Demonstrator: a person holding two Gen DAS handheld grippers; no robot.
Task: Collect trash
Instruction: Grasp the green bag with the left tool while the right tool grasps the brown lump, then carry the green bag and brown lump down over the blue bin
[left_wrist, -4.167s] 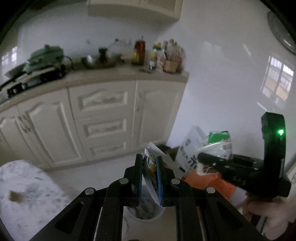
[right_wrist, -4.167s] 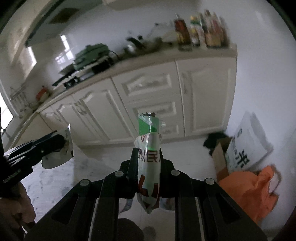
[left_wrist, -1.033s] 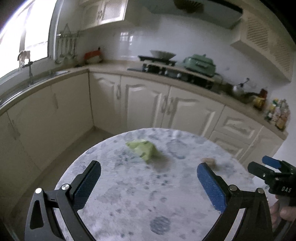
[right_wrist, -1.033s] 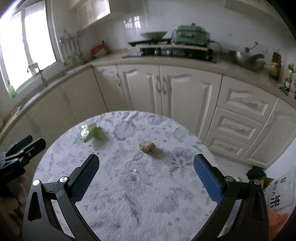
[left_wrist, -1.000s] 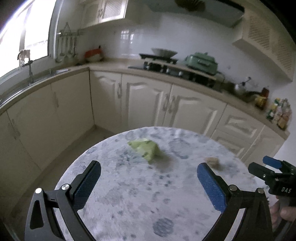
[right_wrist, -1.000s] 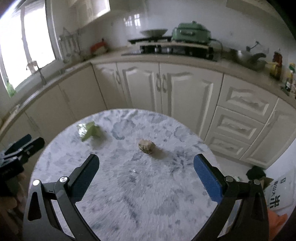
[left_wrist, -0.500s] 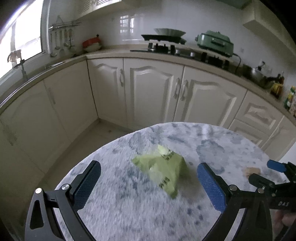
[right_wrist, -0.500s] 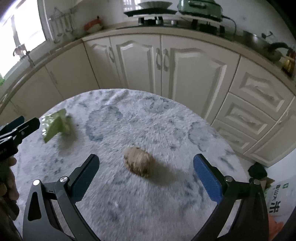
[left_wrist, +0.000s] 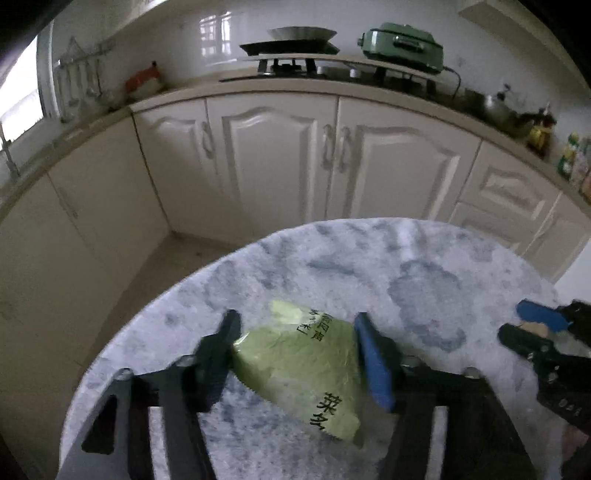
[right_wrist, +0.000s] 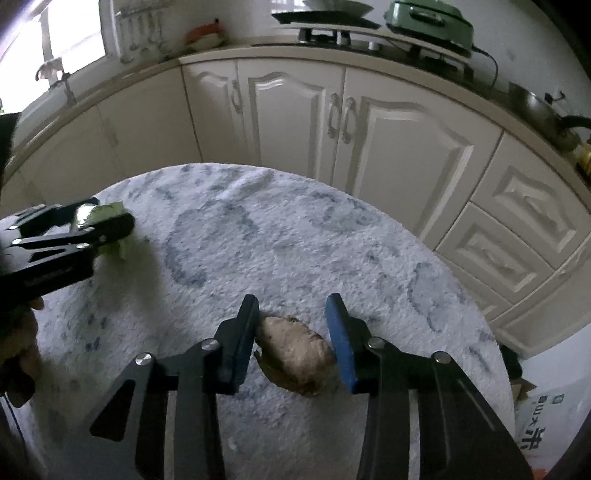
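A crumpled green packet (left_wrist: 303, 365) with dark print lies on the round blue-and-white mottled table (left_wrist: 332, 251). My left gripper (left_wrist: 295, 319) straddles the packet, its jaws closing, and both pads touch the packet's sides. In the right wrist view the same gripper (right_wrist: 99, 221) shows at the left with the green packet (right_wrist: 107, 212) between its fingers. A brown crumpled lump (right_wrist: 291, 354) rests on the table (right_wrist: 295, 229) between the closing jaws of my right gripper (right_wrist: 291, 301). Its left pad touches the lump and the blue right pad stands a sliver off. The right gripper (left_wrist: 517, 319) is also visible at the left wrist view's right edge.
Cream cabinets (left_wrist: 280, 162) curve around behind the table, under a counter with a stove (left_wrist: 288, 48) and a green appliance (left_wrist: 402, 40). A printed white bag (right_wrist: 535, 424) sits on the floor past the table's right edge. A hand (right_wrist: 22, 332) holds the left gripper.
Both grippers came down and closer to the table. Their jaws went from wide open to narrow, the left around the green packet, the right around the brown lump.
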